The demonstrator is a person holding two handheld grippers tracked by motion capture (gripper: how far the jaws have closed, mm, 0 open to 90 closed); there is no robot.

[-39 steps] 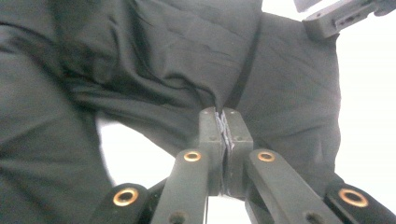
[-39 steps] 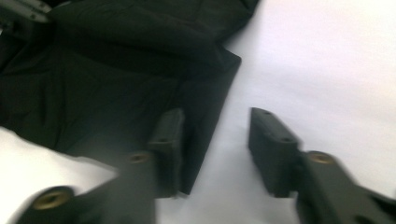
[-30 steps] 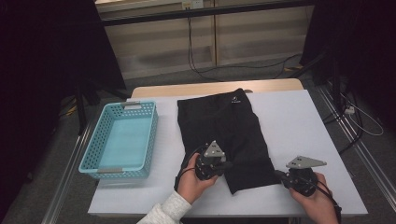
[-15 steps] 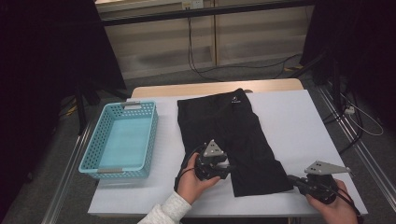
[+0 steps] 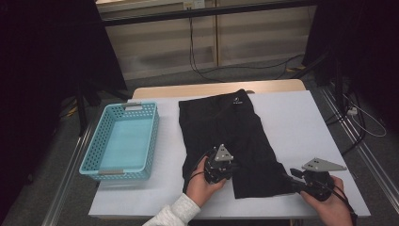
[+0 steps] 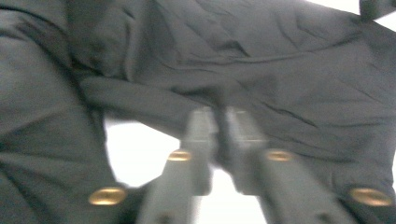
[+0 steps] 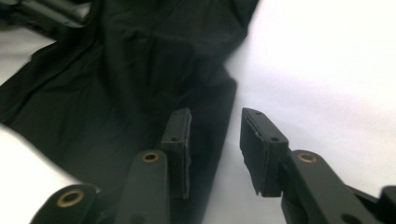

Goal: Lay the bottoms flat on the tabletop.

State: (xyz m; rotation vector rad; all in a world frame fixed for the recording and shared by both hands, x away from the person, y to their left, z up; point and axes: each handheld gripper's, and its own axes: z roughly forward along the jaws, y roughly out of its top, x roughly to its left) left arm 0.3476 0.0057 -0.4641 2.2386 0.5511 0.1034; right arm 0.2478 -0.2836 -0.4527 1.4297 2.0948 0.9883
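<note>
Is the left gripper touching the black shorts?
Touching. In the left gripper view, the left gripper has its jaws shut on a fold of the shorts, the cloth pinched between them.

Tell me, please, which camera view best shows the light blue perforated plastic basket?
The high view: the light blue perforated plastic basket sits whole at the table's left, beside the black shorts. The two gripper views look at black fabric and white table, giving nothing of it.
</note>
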